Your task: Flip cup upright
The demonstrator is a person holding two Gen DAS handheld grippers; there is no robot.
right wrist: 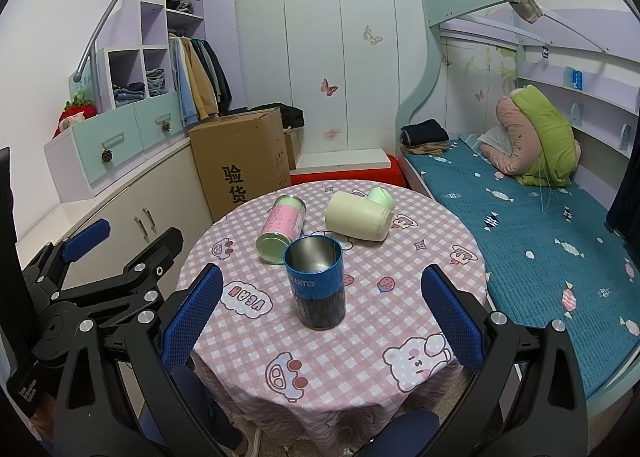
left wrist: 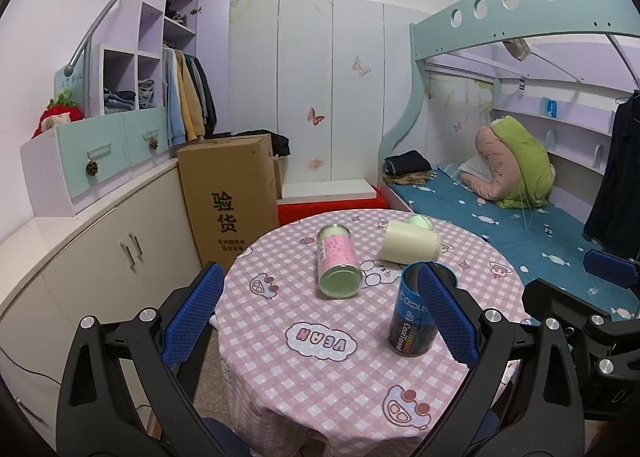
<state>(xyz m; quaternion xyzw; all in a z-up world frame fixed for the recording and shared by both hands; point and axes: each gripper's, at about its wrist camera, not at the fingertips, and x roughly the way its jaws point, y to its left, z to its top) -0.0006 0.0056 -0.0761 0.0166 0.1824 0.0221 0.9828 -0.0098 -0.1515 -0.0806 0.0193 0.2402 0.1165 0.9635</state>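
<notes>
Blue-padded and spread wide, the left gripper [left wrist: 318,313] holds nothing as it hangs over the near edge of the round table with the pink checked cloth [left wrist: 320,389]. From this wrist view, the dark blue metal tin [left wrist: 416,309] stands upright, open mouth up, partly behind the gripper's right finger. Ahead and slightly right of centre lies the pink and green cylindrical can [left wrist: 338,261], on its side, long axis running almost straight away from the tool, near end facing the camera. Further ahead and to the right lies the cream plastic cup [left wrist: 410,245], tipped over, long axis across the view.

Over to the right wrist view: the right gripper [right wrist: 320,315] is also parted wide and empty. The blue tin stands between its fingers and just ahead, untouched. Beyond it the pink and green can sits ahead-left, angled, and the cream cup ahead-right, lying crosswise.

My read: the blue tin is done, two remain down. The left gripper looks nearer and better lined up for the pink can; the cream cup suits the right.
</notes>
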